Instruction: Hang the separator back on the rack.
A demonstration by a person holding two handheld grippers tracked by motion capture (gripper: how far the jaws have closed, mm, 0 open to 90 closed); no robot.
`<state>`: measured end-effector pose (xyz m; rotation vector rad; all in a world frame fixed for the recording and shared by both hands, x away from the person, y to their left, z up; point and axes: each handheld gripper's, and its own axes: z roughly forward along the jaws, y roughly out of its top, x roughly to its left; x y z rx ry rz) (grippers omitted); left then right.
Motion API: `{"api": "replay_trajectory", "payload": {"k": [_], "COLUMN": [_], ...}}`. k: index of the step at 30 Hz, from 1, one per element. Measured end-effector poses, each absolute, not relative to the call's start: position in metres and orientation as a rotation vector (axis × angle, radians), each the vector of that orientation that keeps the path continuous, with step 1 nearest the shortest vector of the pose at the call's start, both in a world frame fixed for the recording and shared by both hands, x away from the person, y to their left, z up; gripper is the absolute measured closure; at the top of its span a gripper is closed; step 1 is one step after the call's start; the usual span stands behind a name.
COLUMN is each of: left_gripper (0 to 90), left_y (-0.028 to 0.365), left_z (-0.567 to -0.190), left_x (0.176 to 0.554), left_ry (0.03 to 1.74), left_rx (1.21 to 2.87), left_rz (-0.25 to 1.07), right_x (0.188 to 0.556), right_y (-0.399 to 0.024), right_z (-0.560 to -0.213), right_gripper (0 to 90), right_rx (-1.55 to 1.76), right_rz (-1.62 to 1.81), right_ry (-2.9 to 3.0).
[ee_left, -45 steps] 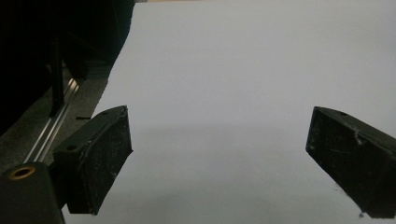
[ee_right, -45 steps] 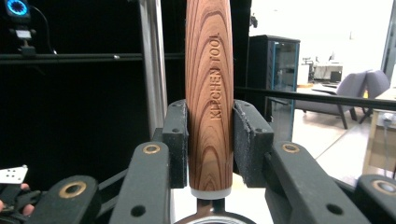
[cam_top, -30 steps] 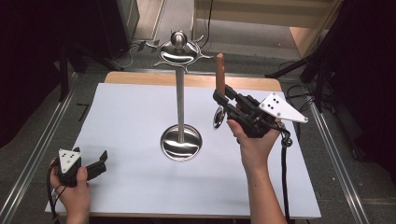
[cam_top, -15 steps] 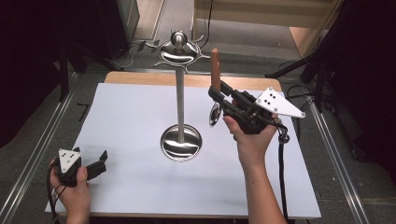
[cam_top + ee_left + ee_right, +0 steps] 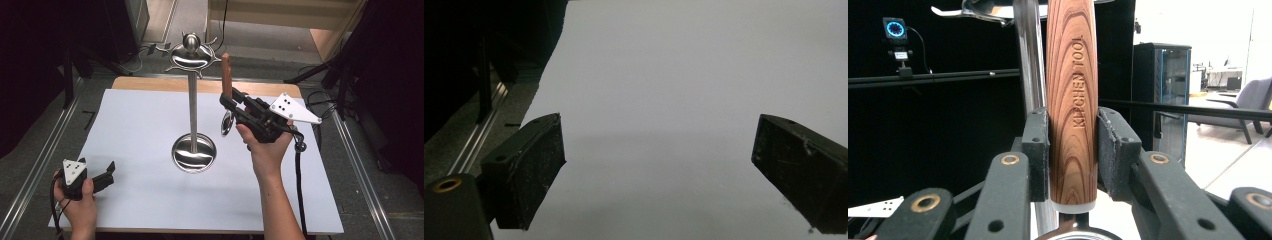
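A kitchen tool with a wooden handle (image 5: 226, 75) and a metal head (image 5: 227, 124) is held upright, handle up, above the table. My right gripper (image 5: 229, 100) is shut on the handle just right of the metal stand's pole (image 5: 192, 110). In the right gripper view the pads (image 5: 1037, 150) press both sides of the handle (image 5: 1072, 100), which reads "KITCHEN TOOL", with the pole (image 5: 1028, 60) close behind. The stand has a hooked top (image 5: 192, 55) and a round base (image 5: 194, 152). My left gripper (image 5: 102, 175) rests low at the front left, open (image 5: 656, 165) over bare white surface.
A white sheet (image 5: 140, 120) covers the table, with a wooden strip (image 5: 150, 84) at its far edge. Metal rails (image 5: 45, 160) run along both sides. Dark equipment and cables lie beyond the far edge.
My right gripper has carried the tool a little to the left, closer to the stand's top. The left gripper has stayed put.
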<state>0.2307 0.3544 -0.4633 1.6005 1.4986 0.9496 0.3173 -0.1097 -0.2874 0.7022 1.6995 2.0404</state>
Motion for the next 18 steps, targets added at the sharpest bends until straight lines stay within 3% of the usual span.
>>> {"api": "replay_trajectory", "payload": {"k": [12,18], "left_gripper": [7.5,7.5], "left_y": [0.3547,0.3545], "left_z": [-0.4634,-0.4633], "left_x": [0.2308,0.2308], "left_ry": [1.498,1.498], "left_rx": [1.601,1.602], "left_rz": [0.947,0.948], "right_x": [0.3187,0.3188], "right_y": [-0.1101,-0.1142], "right_z": [-0.2912,-0.2911], "right_gripper": [69.3,55.5], "right_rx": [0.696,0.689], "right_rz": [2.071,2.075], "right_ry": [1.710,1.720]}}
